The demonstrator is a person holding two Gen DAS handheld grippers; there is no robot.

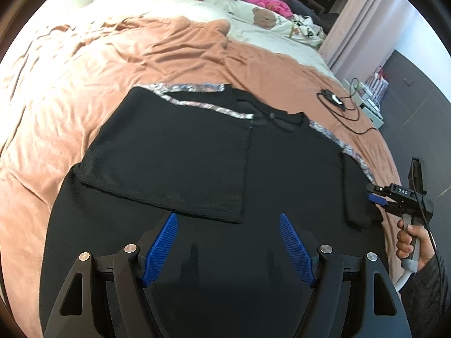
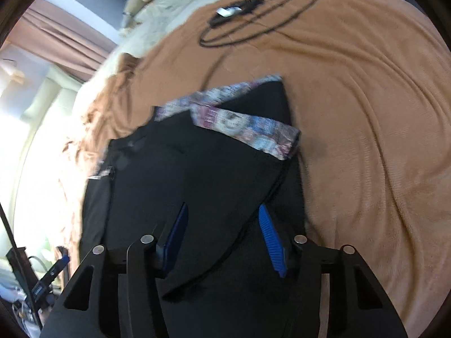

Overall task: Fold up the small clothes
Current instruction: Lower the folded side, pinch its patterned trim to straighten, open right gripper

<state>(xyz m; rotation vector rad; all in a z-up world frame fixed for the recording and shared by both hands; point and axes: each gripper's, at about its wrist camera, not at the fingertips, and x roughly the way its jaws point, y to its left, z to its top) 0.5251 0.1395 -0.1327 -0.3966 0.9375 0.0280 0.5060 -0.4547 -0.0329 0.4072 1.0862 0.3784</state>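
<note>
A black shirt (image 1: 174, 152) with patterned trim lies on the orange blanket (image 1: 84, 64) of a bed, its left side folded inward. The left gripper (image 1: 228, 242) hovers over the near hem, jaws wide and empty. The right gripper (image 2: 222, 233) — also spread wide — straddles the right sleeve (image 2: 242, 152) without clamping it. A black cable (image 2: 253, 17) lies beyond.
</note>
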